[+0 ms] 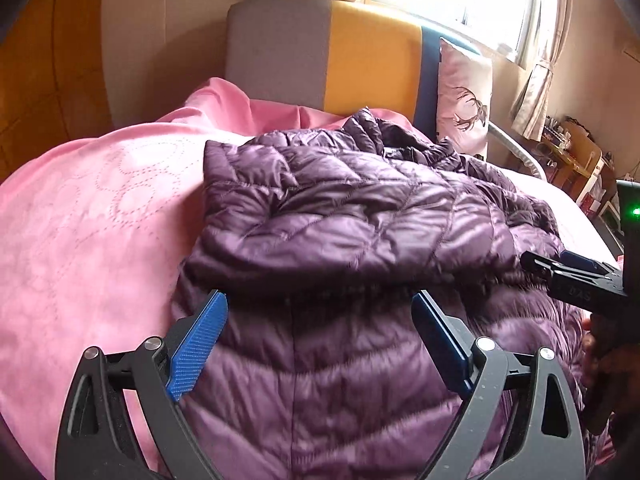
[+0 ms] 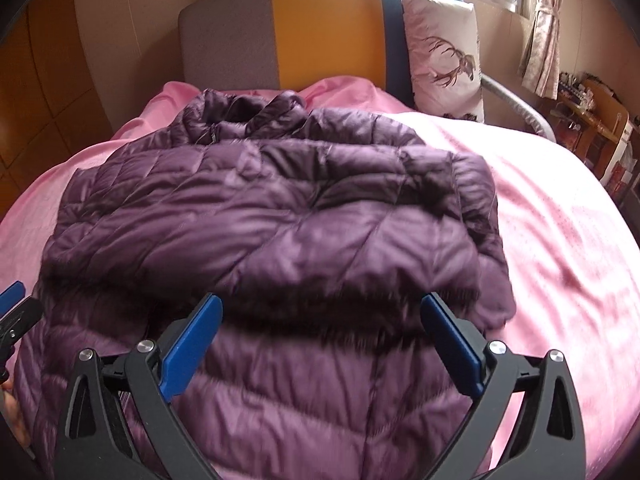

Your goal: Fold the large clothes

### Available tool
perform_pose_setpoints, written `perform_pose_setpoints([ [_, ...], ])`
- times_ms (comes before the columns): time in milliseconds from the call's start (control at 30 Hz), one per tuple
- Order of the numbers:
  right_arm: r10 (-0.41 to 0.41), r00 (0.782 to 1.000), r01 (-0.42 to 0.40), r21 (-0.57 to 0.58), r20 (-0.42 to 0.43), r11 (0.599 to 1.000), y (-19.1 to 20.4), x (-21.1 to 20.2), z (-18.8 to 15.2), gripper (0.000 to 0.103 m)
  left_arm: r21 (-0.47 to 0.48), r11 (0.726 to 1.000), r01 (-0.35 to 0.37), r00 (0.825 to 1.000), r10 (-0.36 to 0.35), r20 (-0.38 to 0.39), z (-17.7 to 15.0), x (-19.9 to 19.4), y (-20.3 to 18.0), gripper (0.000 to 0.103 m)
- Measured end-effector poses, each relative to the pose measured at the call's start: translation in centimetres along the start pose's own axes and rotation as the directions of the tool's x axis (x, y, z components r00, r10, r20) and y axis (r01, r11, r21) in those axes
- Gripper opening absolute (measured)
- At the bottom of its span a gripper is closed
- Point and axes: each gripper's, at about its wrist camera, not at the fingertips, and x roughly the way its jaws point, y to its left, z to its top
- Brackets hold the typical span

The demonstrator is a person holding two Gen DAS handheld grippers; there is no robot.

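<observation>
The purple quilted jacket point(image 2: 260, 232) lies on the pink bedspread point(image 2: 560, 240), collar toward the far headboard point(image 2: 320, 32), with an upper part folded across its middle into a thick roll. I judge it light, puffy and soft, its shiny shell likely slippery, so a pinch should bite deep into a stitched edge or hem rather than the smooth face. The rolled fold edge sits just beyond the tips of both tools, the jacket body spreading beneath and between the fingers. My left gripper point(image 1: 320, 308) has its fingers wide apart, holding nothing. My right gripper point(image 2: 322, 310) is likewise spread and empty, positioned right of the left one. A deer-print pillow point(image 2: 444, 52) leans at the far right.
</observation>
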Motion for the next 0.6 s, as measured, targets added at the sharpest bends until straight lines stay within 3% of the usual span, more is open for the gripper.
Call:
perform_pose_setpoints([
  [233, -0.002, 0.999, 0.002, 0.006, -0.046, 1.0, -1.3, -2.0, -3.4, 0.099, -0.001, 1.0, -0.005, 1.0, 0.005, -0.015, -2.7, -1.8, 0.7, 0.092],
  [600, -0.051, 0.996, 0.057, 0.094, -0.069, 0.994, -7.2, -5.4, -8.0, 0.1, -0.02, 1.0, -0.02, 0.999, 0.019, -0.047, -6.9, -4.0, 2.3, 0.092],
])
